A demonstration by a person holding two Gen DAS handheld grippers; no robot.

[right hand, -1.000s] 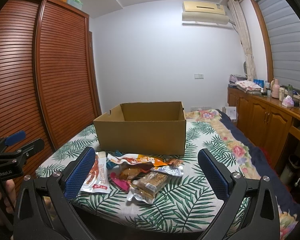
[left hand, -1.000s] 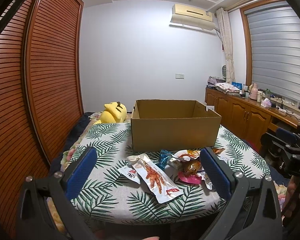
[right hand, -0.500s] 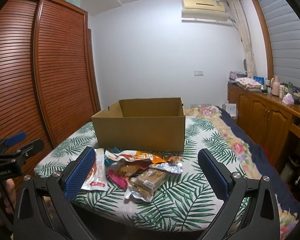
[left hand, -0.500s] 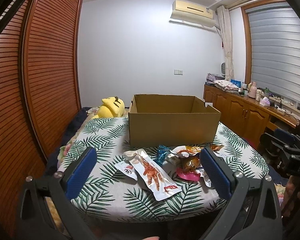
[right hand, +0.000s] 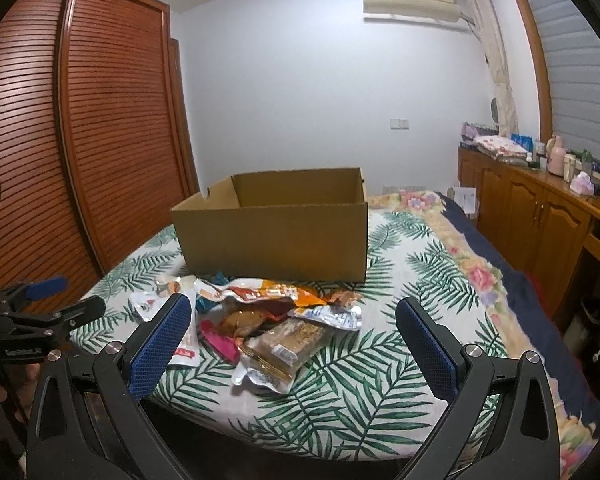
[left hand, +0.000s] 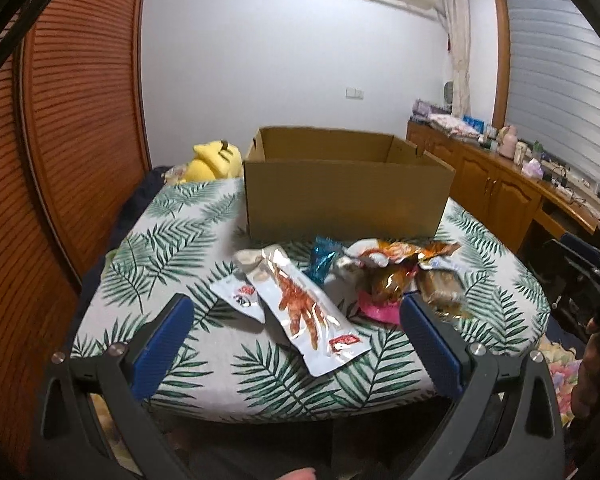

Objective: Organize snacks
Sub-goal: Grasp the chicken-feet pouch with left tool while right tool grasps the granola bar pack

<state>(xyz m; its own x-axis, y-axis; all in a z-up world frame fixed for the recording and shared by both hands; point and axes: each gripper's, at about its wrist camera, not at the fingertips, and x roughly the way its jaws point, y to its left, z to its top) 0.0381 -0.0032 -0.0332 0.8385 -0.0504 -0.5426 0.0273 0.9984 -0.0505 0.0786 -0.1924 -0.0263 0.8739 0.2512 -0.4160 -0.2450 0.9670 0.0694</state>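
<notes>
Both grippers, left gripper [left hand: 294, 334] and right gripper [right hand: 292, 330], have come closer to the snack packets [right hand: 276, 320] before the cardboard box [left hand: 344, 196], fingers spread wide, holding nothing. Packet writing is too blurry to read.

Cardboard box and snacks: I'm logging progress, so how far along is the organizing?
Barely begun. Done: nothing visible; the part of the cardboard box interior in view shows no snacks. In hand: nothing; the left gripper and right gripper are both open, short of the pile. Left: every packet, including the long clear packet and brown bar packet, lies on the leaf-print tablecloth.
</notes>
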